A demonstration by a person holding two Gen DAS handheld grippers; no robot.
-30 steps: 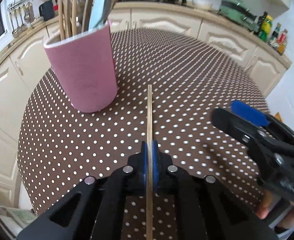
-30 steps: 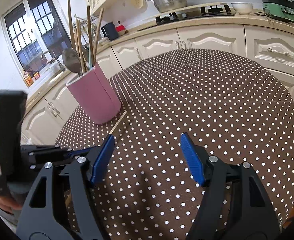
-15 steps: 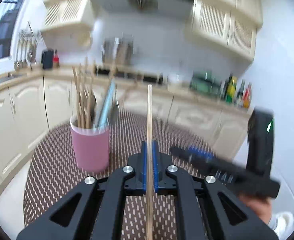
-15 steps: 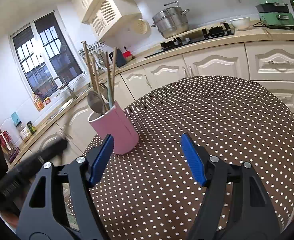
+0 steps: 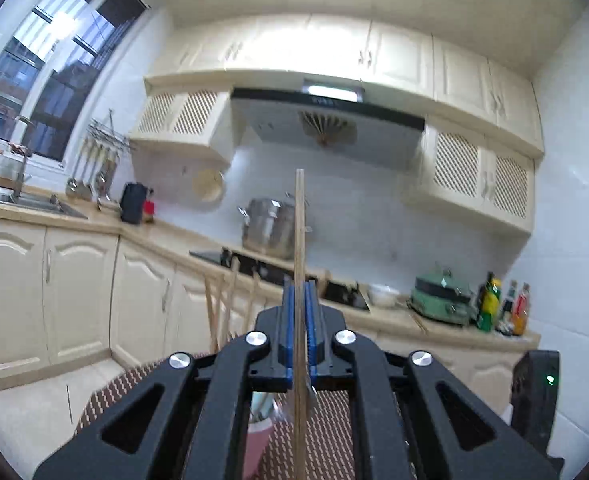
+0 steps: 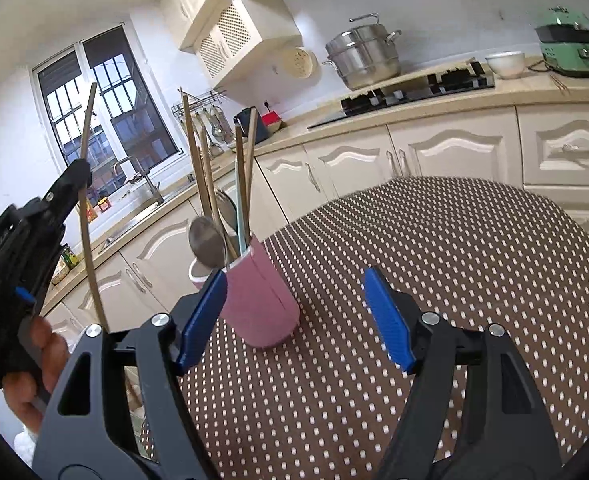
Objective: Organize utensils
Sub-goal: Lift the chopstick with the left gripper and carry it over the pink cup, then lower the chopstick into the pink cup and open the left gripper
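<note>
My left gripper (image 5: 300, 312) is shut on a wooden chopstick (image 5: 299, 240) and holds it upright, raised high above the table. In the right wrist view the left gripper (image 6: 79, 176) and its chopstick (image 6: 88, 220) are at the far left, left of the pink utensil holder (image 6: 260, 304). The holder stands on the dotted table and holds several chopsticks, a metal spoon (image 6: 206, 242) and a light blue utensil. My right gripper (image 6: 298, 320) is open and empty, just in front of the holder. In the left wrist view the holder (image 5: 256, 440) is mostly hidden below my fingers.
The round table with a brown white-dotted cloth (image 6: 434, 280) fills the right wrist view. Cream kitchen cabinets (image 6: 434, 148), a hob and a steel pot (image 6: 364, 56) stand behind. A sink (image 5: 22, 200) and window are at the left.
My left gripper has lifted the chopstick off the table and tilted it up to vertical. The right gripper has drawn back and risen, staying open.
</note>
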